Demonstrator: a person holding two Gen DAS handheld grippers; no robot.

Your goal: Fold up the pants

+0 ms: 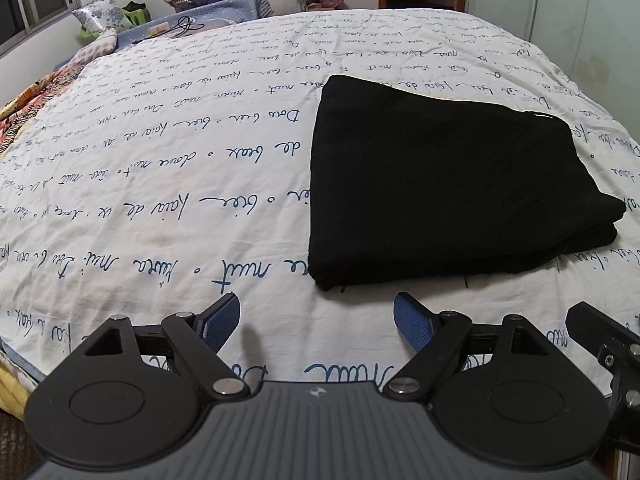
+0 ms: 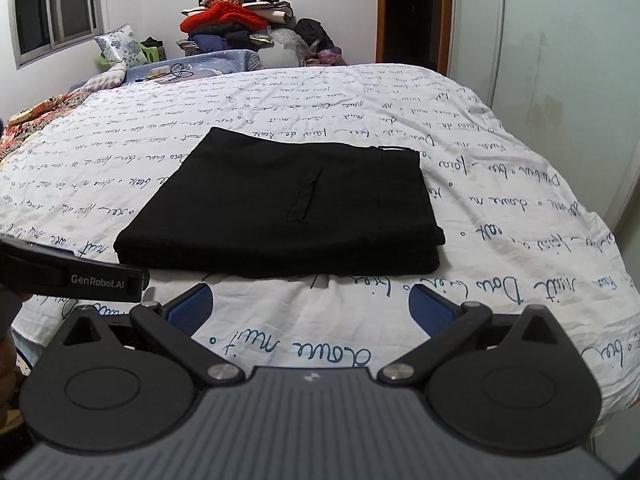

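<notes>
Black left gripper (image 1: 316, 320) (blue ribbed pads, silver screws), grey ridged body.

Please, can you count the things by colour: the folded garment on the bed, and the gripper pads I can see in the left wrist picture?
Black: 1, the folded pants
Blue: 2, the pads of the left gripper
Total: 3
</notes>
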